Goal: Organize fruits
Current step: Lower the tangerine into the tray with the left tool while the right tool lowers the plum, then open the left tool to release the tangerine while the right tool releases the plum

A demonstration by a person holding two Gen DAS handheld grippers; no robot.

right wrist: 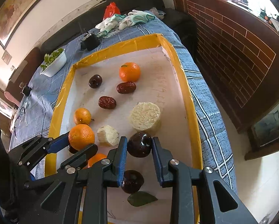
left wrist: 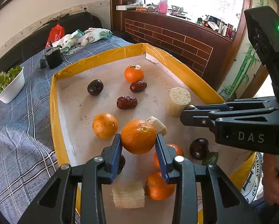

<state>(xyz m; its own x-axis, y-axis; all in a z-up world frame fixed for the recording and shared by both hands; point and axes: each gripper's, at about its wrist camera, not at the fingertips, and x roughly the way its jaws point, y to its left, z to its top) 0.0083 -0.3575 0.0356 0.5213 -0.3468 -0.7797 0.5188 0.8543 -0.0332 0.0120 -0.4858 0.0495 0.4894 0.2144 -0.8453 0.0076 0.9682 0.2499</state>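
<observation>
My left fingers are clamped on a mandarin orange, one blue pad on each side, and the fruit hangs lifted above the floor of the yellow-rimmed tray. My right fingers grip a dark plum the same way, near the right side of the tray, just in front of the large pale sugarcane round.

The tray sits on a blue checked cloth. Inside it, at the far end, lies another mandarin with a red date touching its near side; a second date lies nearer the middle, and a dark plum sits to the far left. A third mandarin rests just left of the one I hold, and a small sugarcane piece lies just behind it. Beneath my left fingers are two more mandarins and a sugarcane chunk. A green leaf lies at the near end beside another plum.
</observation>
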